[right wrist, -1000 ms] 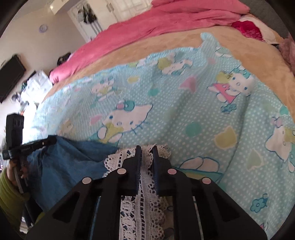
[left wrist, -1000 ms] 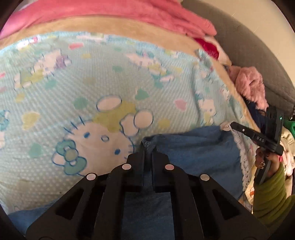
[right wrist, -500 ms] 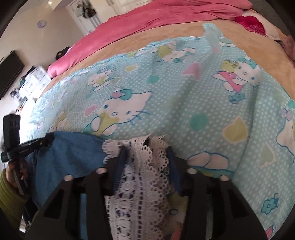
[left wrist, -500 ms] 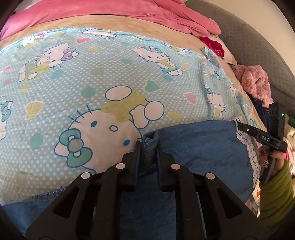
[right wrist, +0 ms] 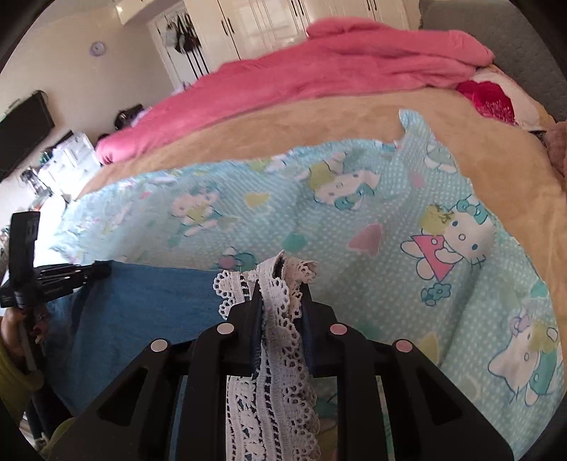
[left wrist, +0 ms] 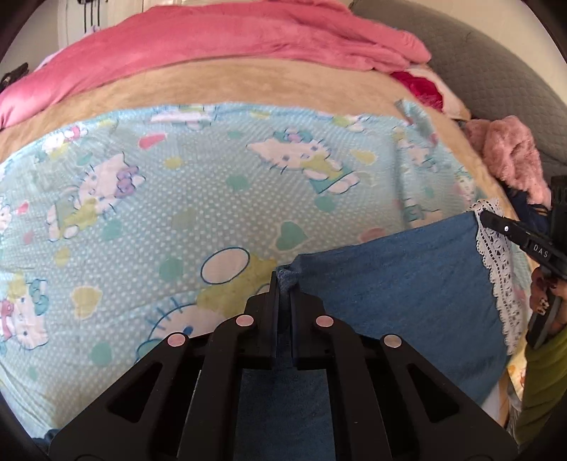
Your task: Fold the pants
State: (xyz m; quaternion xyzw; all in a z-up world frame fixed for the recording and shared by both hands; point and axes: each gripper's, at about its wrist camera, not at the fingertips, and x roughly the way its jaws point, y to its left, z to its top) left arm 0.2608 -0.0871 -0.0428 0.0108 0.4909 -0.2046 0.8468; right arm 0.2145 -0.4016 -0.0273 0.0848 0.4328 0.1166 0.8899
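Observation:
The pants (left wrist: 400,283) are blue denim with a white lace hem (left wrist: 496,280). They hang stretched between my two grippers above a Hello Kitty blanket (left wrist: 212,184). My left gripper (left wrist: 283,283) is shut on the blue corner of the pants. My right gripper (right wrist: 280,280) is shut on the lace hem (right wrist: 280,337), with lace bunched between its fingers. The right gripper also shows at the right edge of the left wrist view (left wrist: 496,220). The left gripper shows at the left edge of the right wrist view (right wrist: 95,271), and the blue fabric (right wrist: 141,305) runs from it.
A tan blanket (left wrist: 248,81) and a pink duvet (left wrist: 230,39) lie further back on the bed. A grey headboard (left wrist: 496,71) and pink fluffy clothes (left wrist: 510,156) are at the right. A wardrobe (right wrist: 283,21) and a cluttered dresser (right wrist: 63,163) stand beyond the bed.
Both grippers have lifted the pants and moved further up over the bed. The right gripper's jaws widened half a second ago and now pinch the lace again.

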